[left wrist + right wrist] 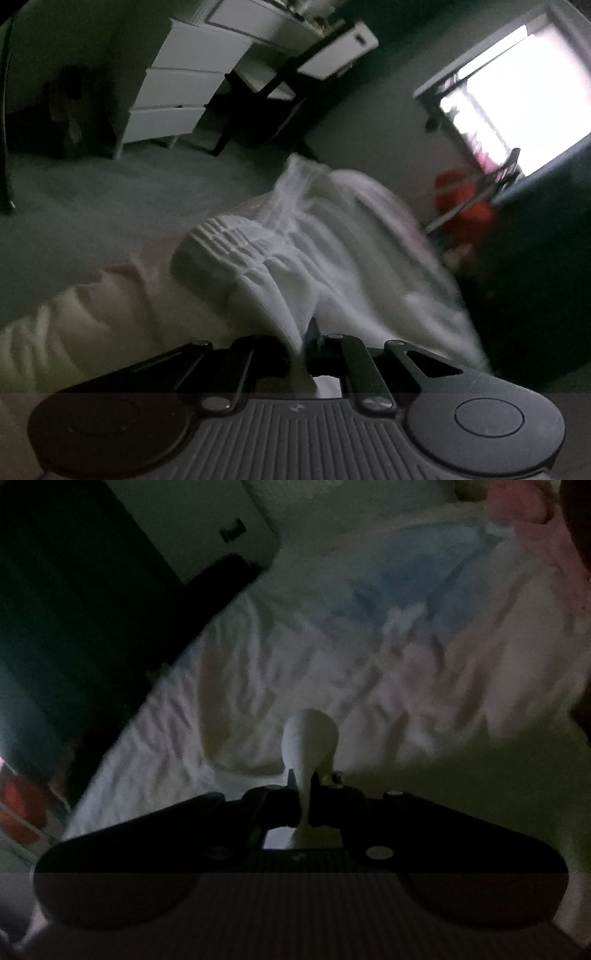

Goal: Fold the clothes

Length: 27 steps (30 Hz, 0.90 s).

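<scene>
A white garment with a ribbed elastic waistband (280, 258) hangs in the left wrist view, bunched and blurred. My left gripper (304, 347) is shut on its edge, with cloth pinched between the jaws. In the right wrist view my right gripper (304, 797) is shut on a fold of the same white cloth (308, 738), which bulges up past the fingers. Below it lies a crumpled bed sheet (295, 657), white with pale blue and pink patches.
A white chest of drawers (181, 88) and a dark-framed table (280, 74) stand across the grey carpet (110, 199). A bright window (517, 99) is at right, with something red (461, 206) beneath it. A dark wall and the bed edge show in the right wrist view (110, 627).
</scene>
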Each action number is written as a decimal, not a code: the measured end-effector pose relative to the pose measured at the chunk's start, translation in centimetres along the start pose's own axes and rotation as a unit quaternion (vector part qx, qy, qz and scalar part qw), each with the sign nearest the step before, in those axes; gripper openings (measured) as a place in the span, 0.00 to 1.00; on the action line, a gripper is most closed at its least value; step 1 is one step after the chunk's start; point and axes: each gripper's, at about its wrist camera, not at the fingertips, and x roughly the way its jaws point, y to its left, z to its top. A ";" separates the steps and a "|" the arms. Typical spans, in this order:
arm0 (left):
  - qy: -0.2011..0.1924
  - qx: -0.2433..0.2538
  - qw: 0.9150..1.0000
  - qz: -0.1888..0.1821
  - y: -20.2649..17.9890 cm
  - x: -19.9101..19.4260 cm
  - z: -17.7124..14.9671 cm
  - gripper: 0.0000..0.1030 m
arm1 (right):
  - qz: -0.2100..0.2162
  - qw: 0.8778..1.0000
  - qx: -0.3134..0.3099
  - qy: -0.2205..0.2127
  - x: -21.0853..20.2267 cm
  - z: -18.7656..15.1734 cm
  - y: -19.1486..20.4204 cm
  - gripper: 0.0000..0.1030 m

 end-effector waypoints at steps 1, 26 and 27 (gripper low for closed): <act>0.005 0.014 1.000 0.014 0.0 0.7 -0.3 0.10 | -0.011 1.000 -0.004 0.010 0.4 -0.2 0.0 0.09; -0.125 0.344 0.931 0.005 -17.5 -3.5 -13.0 1.00 | 0.228 0.940 -0.247 -0.066 -11.9 -2.5 7.1 0.82; -0.129 0.358 0.925 -0.005 -18.4 -3.2 -14.1 1.00 | 0.240 0.935 -0.254 -0.065 -12.3 -3.1 7.3 0.82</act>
